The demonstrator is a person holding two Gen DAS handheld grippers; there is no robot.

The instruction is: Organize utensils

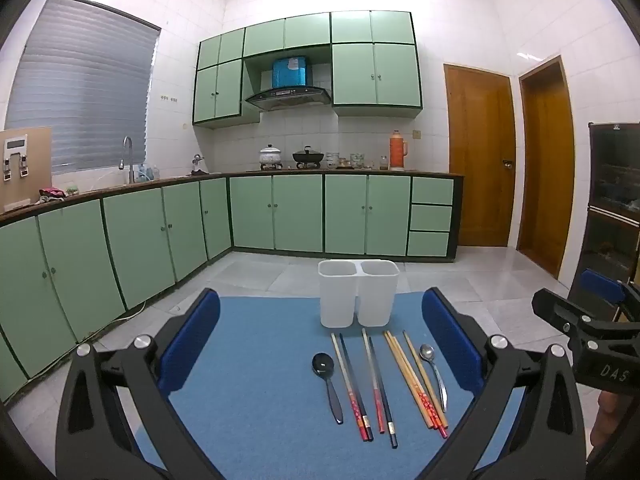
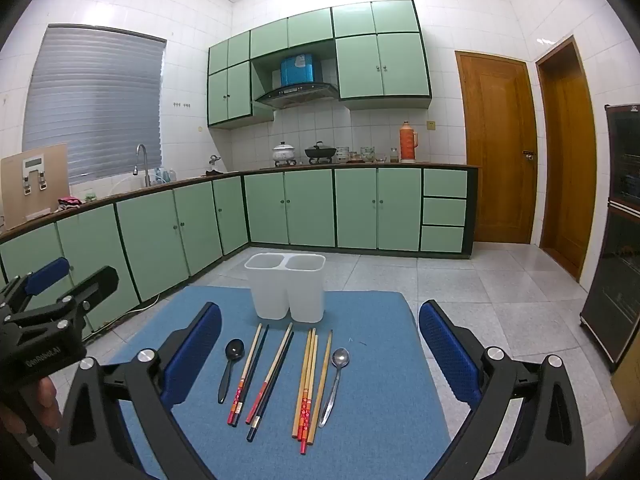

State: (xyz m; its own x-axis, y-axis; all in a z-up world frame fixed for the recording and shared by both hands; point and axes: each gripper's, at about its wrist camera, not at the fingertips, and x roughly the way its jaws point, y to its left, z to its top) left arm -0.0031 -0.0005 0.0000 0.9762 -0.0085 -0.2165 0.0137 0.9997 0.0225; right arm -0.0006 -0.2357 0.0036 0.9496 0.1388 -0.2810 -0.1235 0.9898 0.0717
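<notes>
Lying in a row on the blue mat (image 1: pixel 248 400) are a black spoon (image 1: pixel 327 384), several pairs of chopsticks (image 1: pixel 416 384) and a metal spoon (image 1: pixel 434 372). The white two-compartment holder (image 1: pixel 358 298) is standing upright just behind them, both compartments showing nothing inside. The left gripper (image 1: pixel 320 344) and right gripper (image 2: pixel 320 344) are hovering above the mat with jaws spread wide, grasping nothing. A hand (image 2: pixel 38 400) is gripping the left unit.

Both wrist cameras looked slightly downward from the near edge of the blue mat (image 1: pixel 260 400), close above it, toward the white double holder (image 1: pixel 358 292); both shared the mat and holder.
</notes>
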